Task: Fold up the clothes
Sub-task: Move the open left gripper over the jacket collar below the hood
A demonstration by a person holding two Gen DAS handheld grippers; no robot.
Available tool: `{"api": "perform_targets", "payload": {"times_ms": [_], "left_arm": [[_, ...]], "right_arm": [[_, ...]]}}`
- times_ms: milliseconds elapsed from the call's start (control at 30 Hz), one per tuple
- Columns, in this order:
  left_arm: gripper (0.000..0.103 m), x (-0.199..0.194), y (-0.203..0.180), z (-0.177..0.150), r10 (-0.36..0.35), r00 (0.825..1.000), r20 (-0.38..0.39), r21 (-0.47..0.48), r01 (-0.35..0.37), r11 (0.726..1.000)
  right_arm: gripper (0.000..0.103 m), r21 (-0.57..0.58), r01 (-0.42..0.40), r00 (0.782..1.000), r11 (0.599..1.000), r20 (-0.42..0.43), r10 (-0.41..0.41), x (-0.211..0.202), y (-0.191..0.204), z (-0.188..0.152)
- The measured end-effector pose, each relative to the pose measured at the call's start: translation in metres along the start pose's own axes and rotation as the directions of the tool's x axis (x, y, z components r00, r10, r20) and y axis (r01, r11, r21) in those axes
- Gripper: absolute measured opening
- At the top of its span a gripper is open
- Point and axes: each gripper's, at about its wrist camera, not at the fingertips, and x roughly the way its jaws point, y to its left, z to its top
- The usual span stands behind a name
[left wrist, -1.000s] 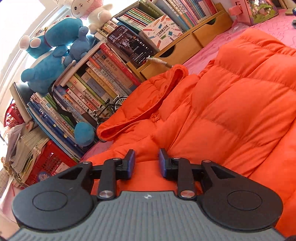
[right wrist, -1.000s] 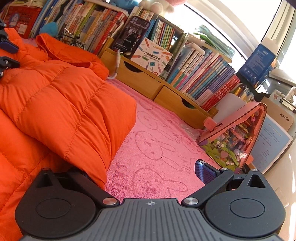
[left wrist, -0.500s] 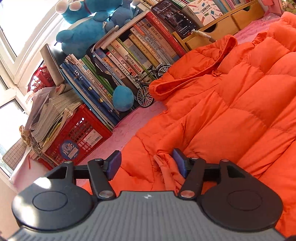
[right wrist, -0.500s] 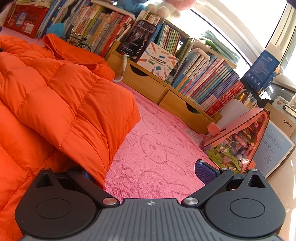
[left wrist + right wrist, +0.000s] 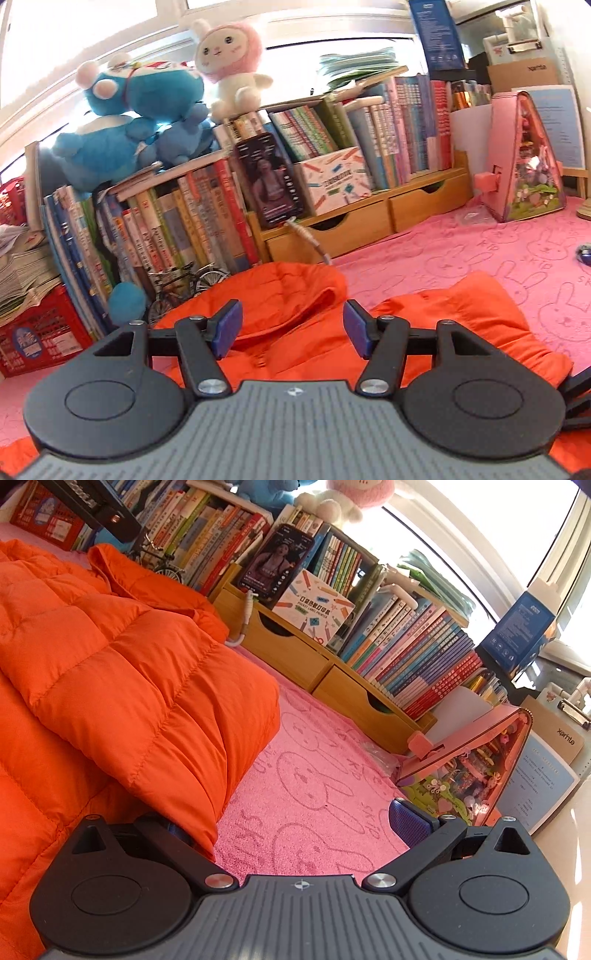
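An orange puffer jacket (image 5: 295, 310) lies on a pink bunny-print cloth (image 5: 498, 258). Its hood lies toward the bookshelves. My left gripper (image 5: 291, 330) is open and empty, held above the jacket's hood end. In the right wrist view the jacket (image 5: 122, 686) lies at left with a folded layer on top. My right gripper (image 5: 291, 827) is open wide at the jacket's right edge. Its left finger is hidden under the folded fabric; its right fingertip (image 5: 408, 821) is over the pink cloth (image 5: 314, 786).
Rows of books (image 5: 177, 229) and wooden drawers (image 5: 354, 225) line the back. Plush toys (image 5: 133, 122) sit on top. A red crate (image 5: 40, 339) stands at left, a small bicycle model (image 5: 184, 284) by the hood, a pink triangular box (image 5: 524, 158) at right.
My left gripper has opened, let go of the orange fabric, and lifted and turned toward the bookshelves. My right gripper has stayed open at the jacket's right edge.
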Motion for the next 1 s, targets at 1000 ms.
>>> {"api": "perform_targets", "payload": {"times_ms": [1000], "left_arm": [[0.075, 0.012, 0.112, -0.102, 0.333, 0.923, -0.193, 0.150, -0.308, 0.939]], "right_arm": [[0.103, -0.042, 0.001, 0.999, 0.999, 0.033, 0.000, -0.011, -0.002, -0.002]]}}
